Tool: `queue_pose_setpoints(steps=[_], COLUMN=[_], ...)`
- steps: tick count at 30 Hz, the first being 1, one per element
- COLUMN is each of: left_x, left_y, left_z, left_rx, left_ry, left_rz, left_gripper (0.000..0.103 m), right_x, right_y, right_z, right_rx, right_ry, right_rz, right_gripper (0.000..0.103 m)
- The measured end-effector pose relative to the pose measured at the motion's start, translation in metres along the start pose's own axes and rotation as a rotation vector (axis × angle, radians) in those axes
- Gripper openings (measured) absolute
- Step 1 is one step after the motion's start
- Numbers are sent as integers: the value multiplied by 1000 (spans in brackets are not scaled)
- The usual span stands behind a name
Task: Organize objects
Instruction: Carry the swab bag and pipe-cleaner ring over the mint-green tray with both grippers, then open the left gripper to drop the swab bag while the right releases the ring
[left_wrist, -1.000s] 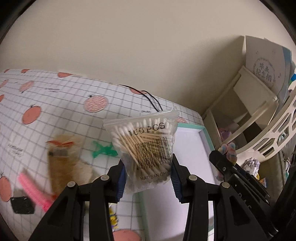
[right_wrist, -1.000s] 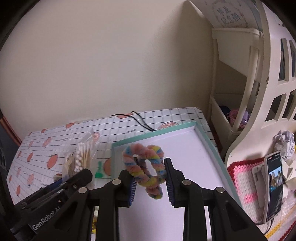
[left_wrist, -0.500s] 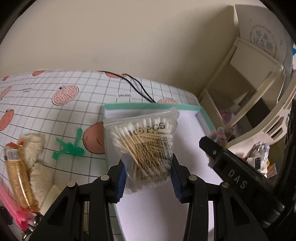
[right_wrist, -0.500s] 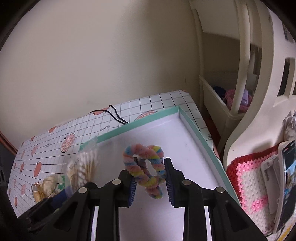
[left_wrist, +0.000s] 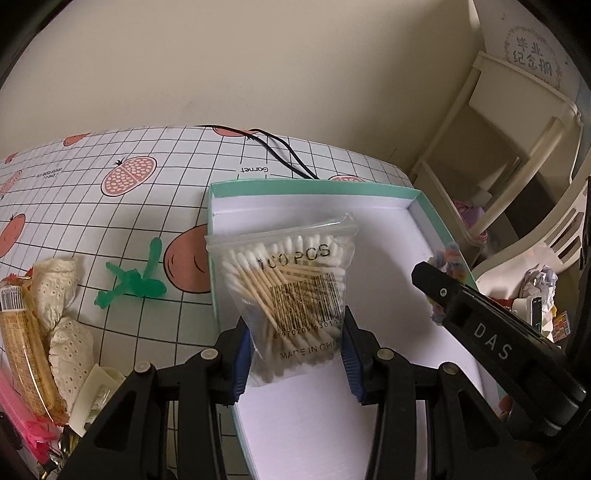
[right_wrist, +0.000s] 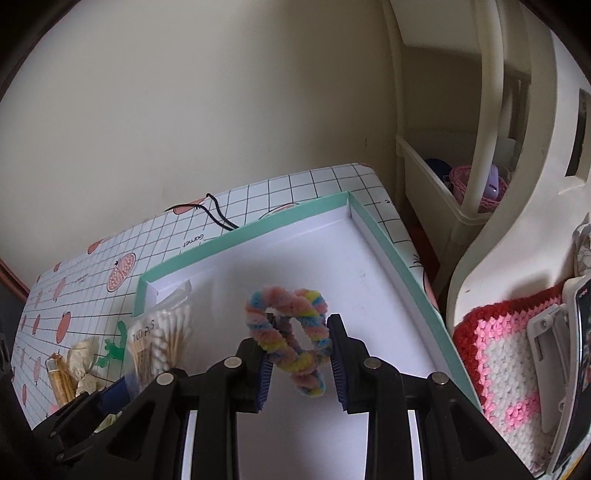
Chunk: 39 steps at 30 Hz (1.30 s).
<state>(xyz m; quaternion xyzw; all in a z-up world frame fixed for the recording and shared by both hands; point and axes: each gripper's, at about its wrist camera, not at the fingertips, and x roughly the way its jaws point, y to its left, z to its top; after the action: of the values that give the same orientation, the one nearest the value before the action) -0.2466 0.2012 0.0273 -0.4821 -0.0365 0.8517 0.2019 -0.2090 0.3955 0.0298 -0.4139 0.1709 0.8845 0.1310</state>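
Note:
My left gripper (left_wrist: 295, 354) is shut on a clear bag of cotton swabs (left_wrist: 291, 288), held upright over the left part of a shallow mint-edged box (left_wrist: 314, 184) with a white floor. My right gripper (right_wrist: 299, 354) is shut on a fuzzy pastel rainbow hair tie (right_wrist: 288, 332), hanging above the same box (right_wrist: 391, 251). In the right wrist view the swab bag (right_wrist: 162, 339) shows at the left; in the left wrist view the right gripper's black finger (left_wrist: 476, 317) reaches in from the right with the hair tie (left_wrist: 448, 258) behind it.
On the grid-patterned tablecloth (left_wrist: 110, 206) left of the box lie a green plastic clip (left_wrist: 133, 280), lace bundles (left_wrist: 59, 295), a gold packet (left_wrist: 22, 350) and a pink comb (left_wrist: 18, 417). A black cable (left_wrist: 280, 155) runs behind the box. A cream shelf unit (right_wrist: 461, 184) and crochet mat (right_wrist: 506, 354) stand right.
Both grippers have moved right and forward over the box with their loads. The swab bag now hangs above the box floor instead of the tablecloth.

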Motion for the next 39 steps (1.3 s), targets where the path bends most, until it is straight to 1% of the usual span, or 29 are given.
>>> queue_pose_setpoints(steps=[3,11,16,19,24,29,32,36,39], left_x=[1,1,1,1,-5,-13,-17,-23,-30], left_y=[1,1,1,1,2,2,1,1,1], left_z=[-1,-1,-1,0,4,8,11,14,18], left_rx=[2,4,4,2,-3,-13,-15,-21,-23], left_ry=[4,10,20,26,17,5,-7,-22,-41], left_rz=[-1,1,-3,-6,-12,-16,-22,-29,-20], left_gripper=[45,45,47,47,48,49,53,53,54], right_x=[2,-1,-2,-3,-5,-10,-13,-17,-19], right_y=[1,3,3,2,1,-1,-2,-1,0], right_z=[-1,0,0,0,2,3,5,6,7], right_rx=[-5,-13,-19,-17,-16,-15,-12,-20,-26], right_ry=[7,5,5,4,2,-7,-15,-19,-20], right_rz=[-6,6,8,14,22,25,29,23,30], right_gripper=[32,32,37,37,41,41,42,42,42])
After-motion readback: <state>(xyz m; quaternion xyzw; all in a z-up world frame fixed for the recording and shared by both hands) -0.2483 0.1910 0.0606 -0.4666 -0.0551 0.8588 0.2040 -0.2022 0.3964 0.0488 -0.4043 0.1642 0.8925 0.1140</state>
